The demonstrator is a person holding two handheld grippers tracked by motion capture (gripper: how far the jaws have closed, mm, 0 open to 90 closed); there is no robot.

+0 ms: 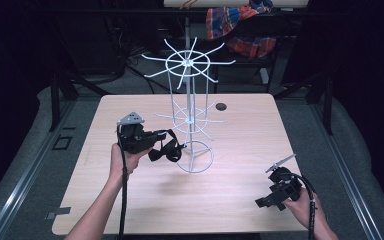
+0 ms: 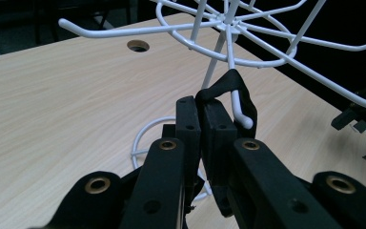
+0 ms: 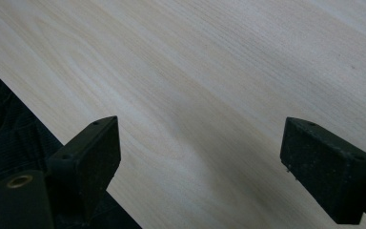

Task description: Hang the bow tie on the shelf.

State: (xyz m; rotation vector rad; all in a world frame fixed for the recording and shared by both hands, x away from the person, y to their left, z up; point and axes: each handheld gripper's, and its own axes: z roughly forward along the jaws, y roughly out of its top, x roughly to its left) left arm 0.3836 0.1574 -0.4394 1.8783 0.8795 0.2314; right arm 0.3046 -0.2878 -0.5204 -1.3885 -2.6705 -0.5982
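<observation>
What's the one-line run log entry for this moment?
left gripper: shut on black fabric strap | strap: looped over white wire rack hook | right gripper: open, over light wooden table

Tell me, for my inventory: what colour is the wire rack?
White wire rack, clearest in the high view.

Black strap (image 2: 228, 88), white wire rack (image 1: 189, 95)

A black fabric strap (image 2: 228, 88), folded into a loop, hangs over the upturned tip of one lower hook of the white wire display rack (image 1: 189, 107), just above the rack's round base ring, its lower end pinched flat.
</observation>
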